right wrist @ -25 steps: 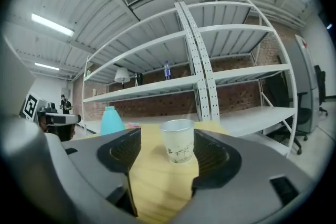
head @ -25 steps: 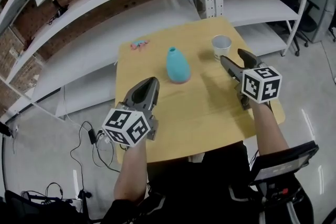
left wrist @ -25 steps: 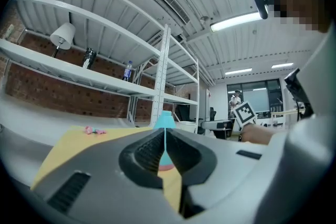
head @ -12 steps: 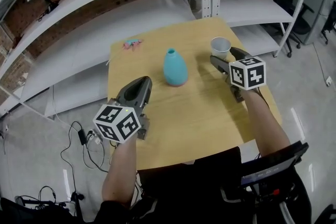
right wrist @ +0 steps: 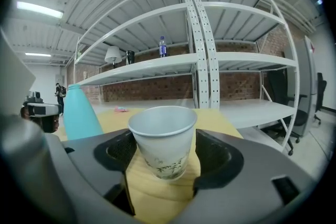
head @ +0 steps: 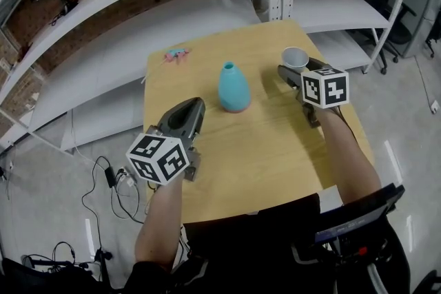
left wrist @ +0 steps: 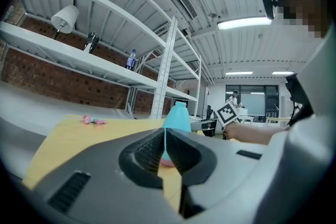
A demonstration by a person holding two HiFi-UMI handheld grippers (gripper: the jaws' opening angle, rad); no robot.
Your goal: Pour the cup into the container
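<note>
White paper cup [right wrist: 163, 139] stands upright at the head view's upper right, straight ahead between the jaws of the right gripper [head: 298, 69], which have just been opening wide and do not press it. Teal container [head: 233, 87] lies to its left, mid-frame

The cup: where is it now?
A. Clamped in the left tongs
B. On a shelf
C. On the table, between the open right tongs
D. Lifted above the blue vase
C: the right gripper view shows the cup upright on the table, between the right tongs. These have just been opening and stand wide around it, with no visible squeeze.
</note>
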